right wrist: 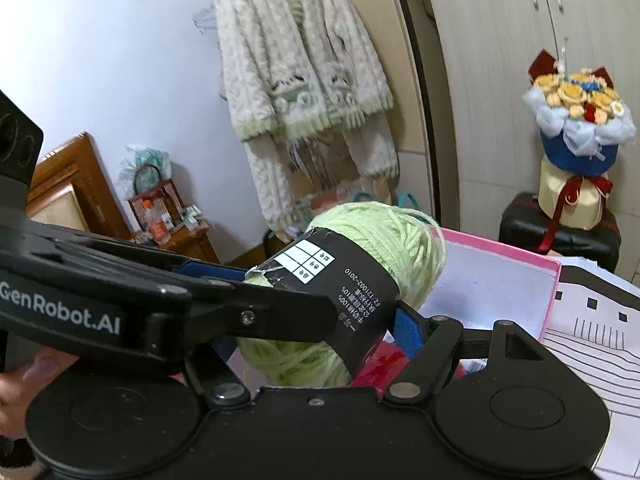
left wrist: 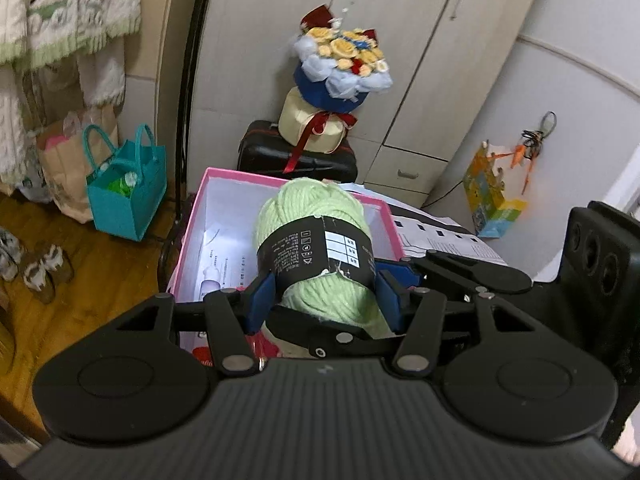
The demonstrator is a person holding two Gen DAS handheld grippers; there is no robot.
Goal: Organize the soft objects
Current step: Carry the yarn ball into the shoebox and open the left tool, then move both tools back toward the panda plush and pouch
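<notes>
The left gripper (left wrist: 326, 294) clamps one pale green yarn skein (left wrist: 316, 236) by its single black label band, above one open pink box (left wrist: 192, 216). The right gripper (right wrist: 320, 320) also flanks this skein; whether its pads press cannot be determined.

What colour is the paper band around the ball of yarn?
Black with white print, on the pale green yarn ball; clearest in the left wrist view.

My left gripper (left wrist: 325, 292) clamping a pale green yarn ball (left wrist: 316, 216) by its black label band, holding it over an open pink box (left wrist: 188, 224), a flower bouquet (left wrist: 340, 64) sitting on a black suitcase (left wrist: 264, 152) behind.
</notes>
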